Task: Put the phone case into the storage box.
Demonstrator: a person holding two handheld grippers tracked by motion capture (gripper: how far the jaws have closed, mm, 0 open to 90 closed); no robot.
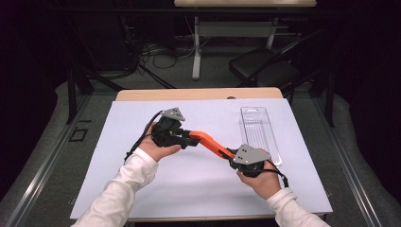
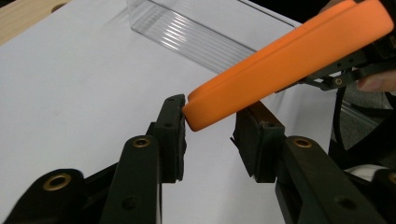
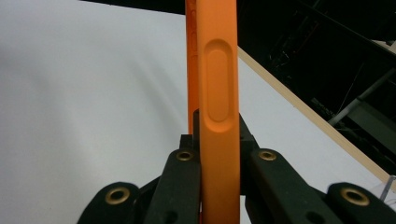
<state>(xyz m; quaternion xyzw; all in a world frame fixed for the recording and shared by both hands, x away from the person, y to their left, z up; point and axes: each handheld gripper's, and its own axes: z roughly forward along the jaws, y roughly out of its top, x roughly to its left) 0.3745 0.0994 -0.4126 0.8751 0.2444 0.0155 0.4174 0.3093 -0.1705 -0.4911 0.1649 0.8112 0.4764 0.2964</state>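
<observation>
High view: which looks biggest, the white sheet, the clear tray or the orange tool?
1. white sheet, by far the largest.
2. clear tray.
3. orange tool, though both grippers cover its ends, so it could rival the tray.

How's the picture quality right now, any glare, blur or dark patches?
High view: white mat evenly lit, surroundings dark. Left gripper view: orange tool sharp, clear tray streaked with glare. Right gripper view: the tool soft, background black.

The orange tool's [image 3: 217, 140] lower end sits hidden between the right gripper's [image 3: 219, 154] jaws, and its top is cut off by the frame. In the left gripper view, the clear tray [image 2: 187, 35] runs past the top edge.
</observation>
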